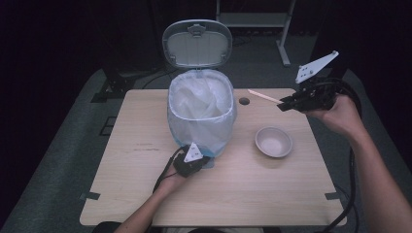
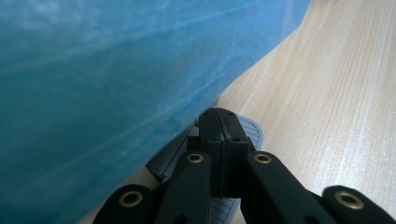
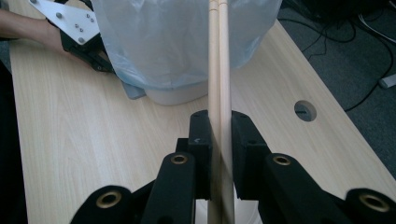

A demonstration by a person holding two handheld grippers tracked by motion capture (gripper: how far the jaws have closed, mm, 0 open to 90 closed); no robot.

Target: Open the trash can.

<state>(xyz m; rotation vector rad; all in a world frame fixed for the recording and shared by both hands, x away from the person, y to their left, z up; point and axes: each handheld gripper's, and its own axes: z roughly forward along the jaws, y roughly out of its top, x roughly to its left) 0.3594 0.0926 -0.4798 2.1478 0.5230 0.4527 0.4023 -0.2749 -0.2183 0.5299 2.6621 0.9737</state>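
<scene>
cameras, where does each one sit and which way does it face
High view: above the person's side, looking forward and down at the light wooden table; both forearms show.
Left gripper view: on the left gripper, jaws shut on the grey ribbed pedal.
Right gripper view: on the right gripper, clamping wooden chopsticks.
High and right gripper views share the white-bagged pedal bin.

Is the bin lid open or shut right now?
Open. In the high view the lid stands upright behind the bin, its underside facing the camera, and the white liner bag's mouth is exposed.
</scene>
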